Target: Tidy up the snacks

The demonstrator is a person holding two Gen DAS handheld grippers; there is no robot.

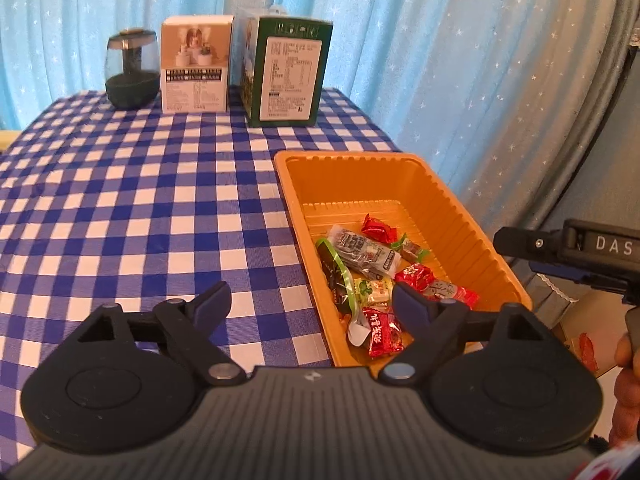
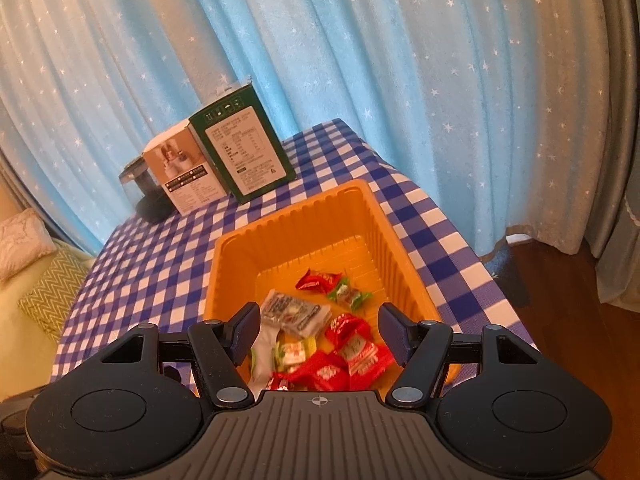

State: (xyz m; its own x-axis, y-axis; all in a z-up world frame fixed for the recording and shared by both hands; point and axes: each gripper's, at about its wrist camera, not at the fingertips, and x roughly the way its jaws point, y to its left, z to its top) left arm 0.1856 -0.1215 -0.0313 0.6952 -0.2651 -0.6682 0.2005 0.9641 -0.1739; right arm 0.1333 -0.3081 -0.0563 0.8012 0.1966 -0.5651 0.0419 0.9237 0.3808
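Note:
An orange plastic bin [image 1: 460, 216] stands on the blue-checked tablecloth and holds several wrapped snacks [image 1: 368, 256], red, green and dark. My left gripper [image 1: 310, 300] is open and empty, held above the cloth at the bin's near left corner. The bin also shows in the right wrist view [image 2: 288, 224] with the same snacks [image 2: 320, 320] inside. My right gripper [image 2: 318, 326] is open and empty, held above the near end of the bin. The right gripper's body [image 1: 568, 252] shows at the right edge of the left wrist view.
A white box [image 1: 196, 64], a green box [image 1: 288, 72] and a dark glass jar [image 1: 132, 68] stand at the table's far edge before a blue starred curtain. The table's right edge runs just beside the bin. A cushioned seat [image 2: 44, 292] lies left of the table.

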